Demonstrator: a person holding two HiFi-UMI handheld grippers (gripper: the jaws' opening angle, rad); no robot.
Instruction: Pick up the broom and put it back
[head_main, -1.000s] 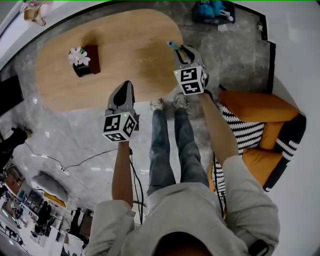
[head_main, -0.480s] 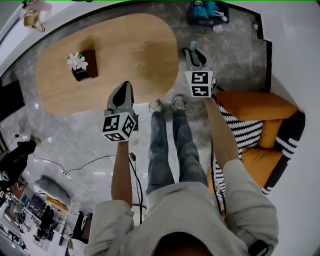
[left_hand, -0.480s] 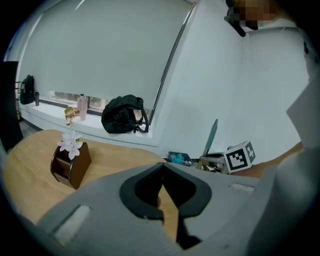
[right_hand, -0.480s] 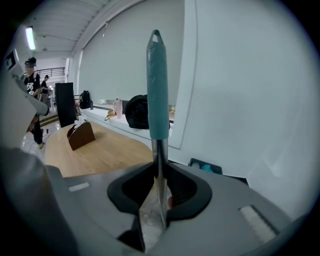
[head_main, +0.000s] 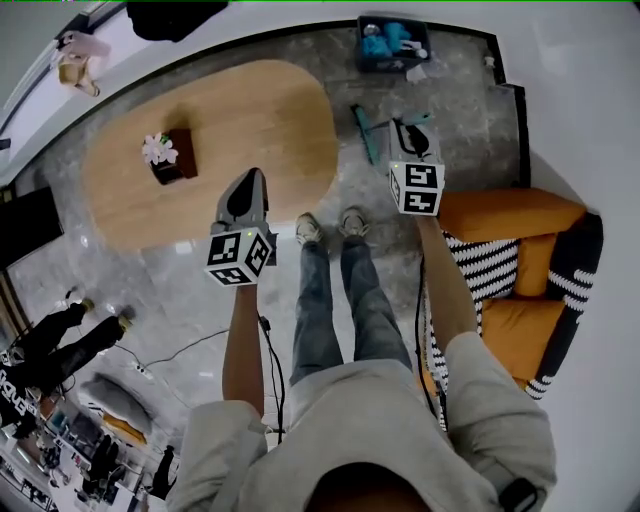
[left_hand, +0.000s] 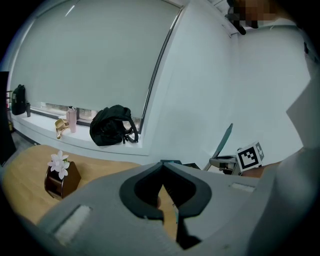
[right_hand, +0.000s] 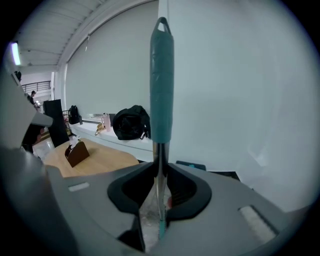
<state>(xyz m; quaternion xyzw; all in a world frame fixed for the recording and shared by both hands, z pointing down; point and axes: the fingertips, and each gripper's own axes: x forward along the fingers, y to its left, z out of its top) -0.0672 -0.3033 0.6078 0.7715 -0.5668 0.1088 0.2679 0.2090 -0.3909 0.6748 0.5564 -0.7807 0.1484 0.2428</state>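
Note:
The broom has a teal grip (right_hand: 161, 80) on a thin metal shaft that stands upright between my right gripper's jaws. My right gripper (right_hand: 159, 172) is shut on that shaft. In the head view the right gripper (head_main: 410, 140) is over the grey floor, right of the table, and the broom's teal head (head_main: 364, 133) shows just left of it. My left gripper (head_main: 246, 196) hovers at the table's near edge. Its jaws (left_hand: 162, 166) meet at the tips with nothing between them. In the left gripper view the broom's handle (left_hand: 223, 141) rises above the right gripper's marker cube (left_hand: 249, 156).
An oval wooden table (head_main: 250, 120) carries a brown box with a white flower (head_main: 168, 155). An orange armchair with a striped cushion (head_main: 520, 250) stands at the right. A dark bin (head_main: 395, 40) is by the far wall, a black backpack (left_hand: 112, 125) on the ledge, a cable (head_main: 190, 320) on the floor.
My right gripper has carried the broom to the right, off the table's end and over the floor. The left gripper has kept its place by the table's edge.

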